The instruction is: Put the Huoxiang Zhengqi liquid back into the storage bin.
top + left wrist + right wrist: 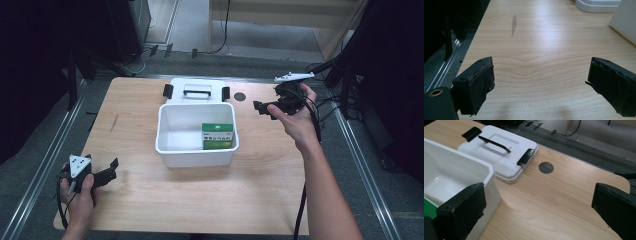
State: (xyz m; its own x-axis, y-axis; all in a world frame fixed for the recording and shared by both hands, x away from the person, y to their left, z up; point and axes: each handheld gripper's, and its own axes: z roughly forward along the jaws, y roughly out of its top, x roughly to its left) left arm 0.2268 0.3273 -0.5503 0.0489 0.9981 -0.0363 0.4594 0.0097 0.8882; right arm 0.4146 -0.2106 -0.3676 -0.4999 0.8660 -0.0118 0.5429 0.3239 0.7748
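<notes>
1. Green box: lies inside the white bin, in the bin's lower right corner, just right of centre frame in the high view. Nothing grips it.
2. White bin: open-topped, at the middle of the wooden table. Its near wall fills the left edge of the right gripper view.
3. White lid: flat on the table directly above the bin in the high view, touching or nearly touching its far rim (black handle and two black side clips facing up). In the right gripper view it sits upper left.
4. Right gripper: to the right of the bin, right of centre frame, jaws spread wide with nothing between them; bare tabletop shows between them in its own view.
5. Left gripper: lower left of the frame, low over the table, jaws apart and empty; wood grain alone lies between them.
6. Dark round hole: in the tabletop beside the lid's right clip.
7. Risk, as judged: if the lid is to go on next, a grasp on one clip rather than the handle could tilt it, and it would catch the bin's rim or shove the bin. The box appears low enough to clear.
</notes>
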